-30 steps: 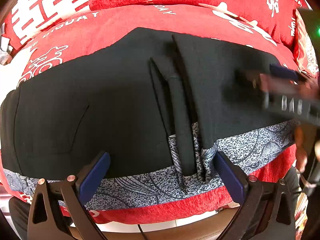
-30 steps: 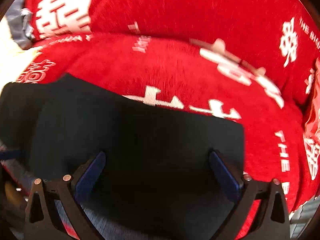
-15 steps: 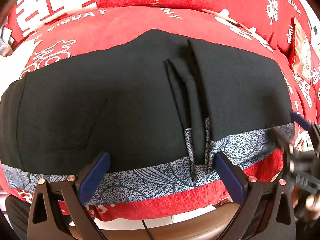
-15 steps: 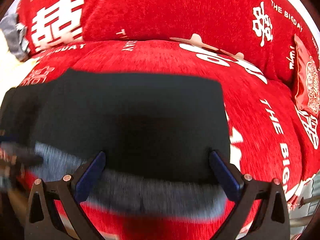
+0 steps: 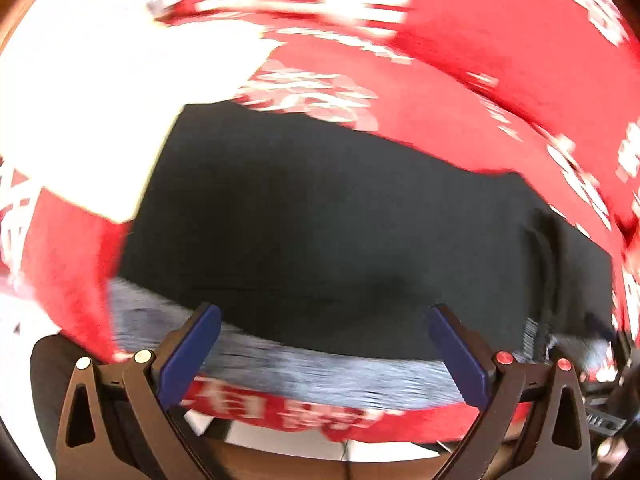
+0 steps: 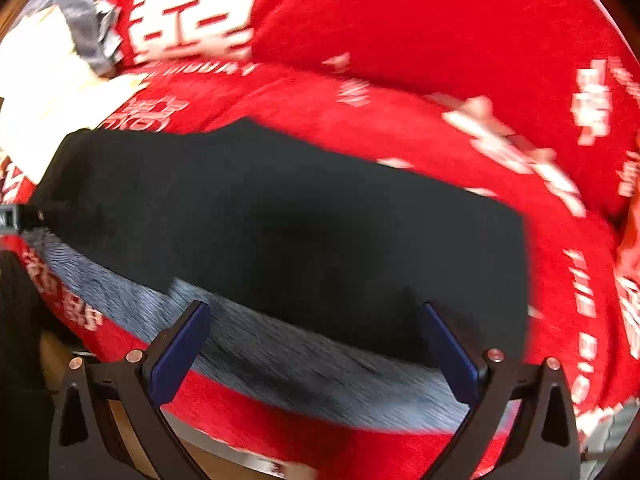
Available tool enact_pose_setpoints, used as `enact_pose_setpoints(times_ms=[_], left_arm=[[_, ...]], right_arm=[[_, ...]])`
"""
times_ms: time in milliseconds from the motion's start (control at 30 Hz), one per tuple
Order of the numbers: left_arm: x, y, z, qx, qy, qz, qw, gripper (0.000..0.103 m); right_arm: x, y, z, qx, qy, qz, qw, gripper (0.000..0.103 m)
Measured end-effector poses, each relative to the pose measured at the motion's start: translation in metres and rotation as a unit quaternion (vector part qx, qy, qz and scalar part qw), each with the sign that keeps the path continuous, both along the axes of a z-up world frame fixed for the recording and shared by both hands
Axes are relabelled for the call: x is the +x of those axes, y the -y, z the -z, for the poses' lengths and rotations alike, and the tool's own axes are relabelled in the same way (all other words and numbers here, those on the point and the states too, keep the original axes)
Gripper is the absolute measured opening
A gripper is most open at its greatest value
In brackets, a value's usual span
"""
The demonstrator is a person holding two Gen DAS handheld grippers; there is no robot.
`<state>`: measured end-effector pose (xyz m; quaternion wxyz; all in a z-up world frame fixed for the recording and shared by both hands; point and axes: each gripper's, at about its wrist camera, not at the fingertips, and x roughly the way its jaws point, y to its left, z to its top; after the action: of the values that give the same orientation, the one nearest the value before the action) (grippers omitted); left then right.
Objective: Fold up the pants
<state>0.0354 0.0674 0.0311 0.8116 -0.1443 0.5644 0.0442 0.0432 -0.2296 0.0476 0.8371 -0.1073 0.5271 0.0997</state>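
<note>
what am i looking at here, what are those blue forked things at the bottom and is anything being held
Those forks are two handheld claws, one in each of a person's hands, each carrying a wide-angle camera that looks out along its fingers. One picture is from the left claw, the other from the right claw. Both claws are open and hold nothing. In front of them black pants lie spread flat over a grey patterned cloth on a red sofa cover printed with white characters. Both pictures are blurred by motion, so finer detail cannot be made out.

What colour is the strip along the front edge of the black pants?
Grey-blue and speckled strip on the pants; clearest in the right wrist view.
</note>
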Motion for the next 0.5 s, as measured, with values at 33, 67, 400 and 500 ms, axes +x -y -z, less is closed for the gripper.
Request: enact_pose_setpoints(times_ms=[33,67,400,500], left_arm=[[-0.001,-0.006,0.007,0.001,-0.008,-0.009,0.9999,0.103],[-0.002,-0.010,0.012,0.000,-0.012,-0.009,0.9999,0.103],[-0.027,-0.027,0.029,0.031,-0.031,-0.028,0.9987,0.103],[-0.027,-0.038,0.042,-0.014,-0.039,-0.033,0.9986,0.103]], right_arm=[[0.003,-0.007,0.003,-0.015,0.008,-0.007,1.000,0.103],[0.005,-0.014,-0.001,-0.019,0.021,-0.015,0.999,0.103],[0.043,-0.106,-0.014,-0.044,0.013,-0.166,0.985,0.103],[0.072,-0.136,0.004,-0.022,-0.049,-0.219,0.974,0.103]])
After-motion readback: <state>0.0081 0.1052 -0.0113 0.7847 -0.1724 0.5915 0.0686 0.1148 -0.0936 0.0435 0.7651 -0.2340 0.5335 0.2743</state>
